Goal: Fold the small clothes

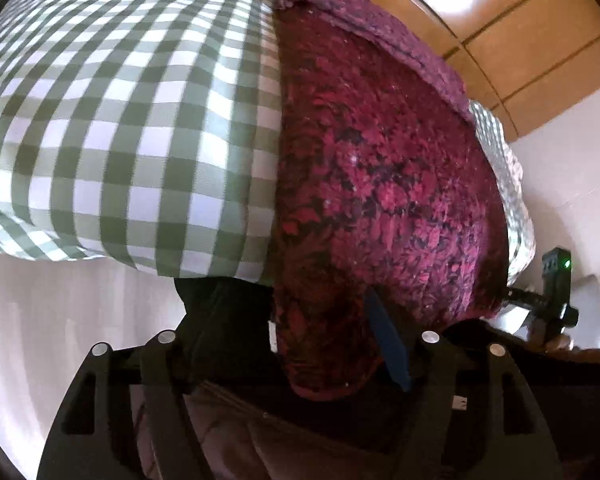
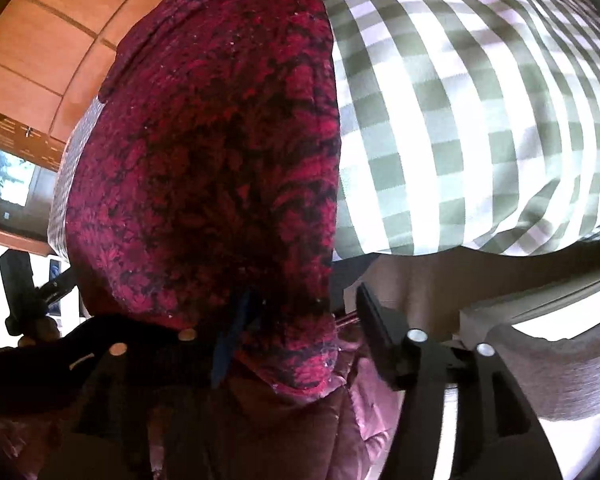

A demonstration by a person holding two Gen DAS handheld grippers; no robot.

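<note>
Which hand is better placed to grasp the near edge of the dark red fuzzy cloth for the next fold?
Left, slightly. The dark red fuzzy cloth fills the gap between the open fingers of the left gripper; at the right gripper it lies off-centre, leaving a gap beside one finger.

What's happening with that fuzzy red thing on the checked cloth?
A person holds a two-finger gripper in each hand and is folding a fuzzy dark-red knitted garment lying on a green-and-white checked cloth. The left gripper and the right gripper each straddle a near corner of the garment, jaws apart, not clamped on it.
</note>
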